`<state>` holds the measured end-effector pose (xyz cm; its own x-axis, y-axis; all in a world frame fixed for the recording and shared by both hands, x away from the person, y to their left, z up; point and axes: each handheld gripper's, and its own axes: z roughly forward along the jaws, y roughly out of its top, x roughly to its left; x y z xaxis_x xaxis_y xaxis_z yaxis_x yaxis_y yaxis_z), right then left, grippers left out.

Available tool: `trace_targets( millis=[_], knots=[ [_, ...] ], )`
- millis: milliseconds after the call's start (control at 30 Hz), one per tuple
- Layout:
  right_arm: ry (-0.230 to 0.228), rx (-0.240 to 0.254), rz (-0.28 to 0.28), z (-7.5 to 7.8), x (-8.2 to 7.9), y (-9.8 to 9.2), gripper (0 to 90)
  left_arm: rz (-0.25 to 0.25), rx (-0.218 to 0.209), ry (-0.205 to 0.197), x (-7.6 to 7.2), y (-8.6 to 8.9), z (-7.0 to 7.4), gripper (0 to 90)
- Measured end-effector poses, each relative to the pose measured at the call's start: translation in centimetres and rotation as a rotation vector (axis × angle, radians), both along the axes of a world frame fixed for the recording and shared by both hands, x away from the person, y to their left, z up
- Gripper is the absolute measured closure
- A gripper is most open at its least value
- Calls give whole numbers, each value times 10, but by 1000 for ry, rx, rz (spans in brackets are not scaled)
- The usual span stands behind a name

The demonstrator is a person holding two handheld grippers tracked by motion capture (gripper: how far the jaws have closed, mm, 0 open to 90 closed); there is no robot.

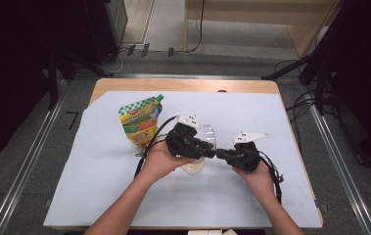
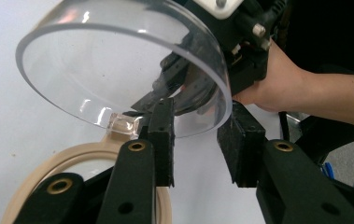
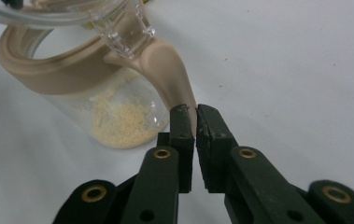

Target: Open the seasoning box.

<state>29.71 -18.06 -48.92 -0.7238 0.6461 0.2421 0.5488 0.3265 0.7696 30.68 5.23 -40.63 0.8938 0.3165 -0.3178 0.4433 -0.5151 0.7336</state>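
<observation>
A clear jar (image 3: 118, 116) with a beige rim, a little yellowish powder at its bottom, stands on the white surface (image 1: 100, 166), its clear hinged lid (image 2: 118, 60) swung up. The right hand-held gripper (image 3: 195, 116) is pinching the jar's beige tab. The left hand-held gripper (image 2: 195, 140) is spread, apparently straddling the lid's edge without pressing. Both forearms reach in low.

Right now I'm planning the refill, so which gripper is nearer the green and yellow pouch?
Left. The left gripper is at the jar's clear lid, just right of the pouch. The right gripper, pinching the jar's beige handle, sits farther right.
</observation>
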Motion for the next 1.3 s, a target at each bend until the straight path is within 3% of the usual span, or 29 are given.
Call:
trace_targets(
  millis=[267,367,533,833,1000,1133,1300],
  knots=[
    [-6,7,7,3,-2,-3,820,31,-16,12,-1,11,4,564],
    [-2,10,4,3,-2,-4,817,29,-14,4,-2,10,5,571],
    [4,5,8,2,-2,-3,818,1,-20,-3,-5,0,6,680],
    [3,6,8,1,-3,-2,827,10,-16,-16,-4,-10,3,692],
    [7,2,11,1,-3,-2,827,11,-6,-16,-3,-13,1,647],
    [-6,-7,3,1,-4,-3,750,19,-19,-8,-3,-6,4,613],
    [-15,0,0,4,-6,-6,735,27,-27,17,-4,9,7,590]
  ],
)
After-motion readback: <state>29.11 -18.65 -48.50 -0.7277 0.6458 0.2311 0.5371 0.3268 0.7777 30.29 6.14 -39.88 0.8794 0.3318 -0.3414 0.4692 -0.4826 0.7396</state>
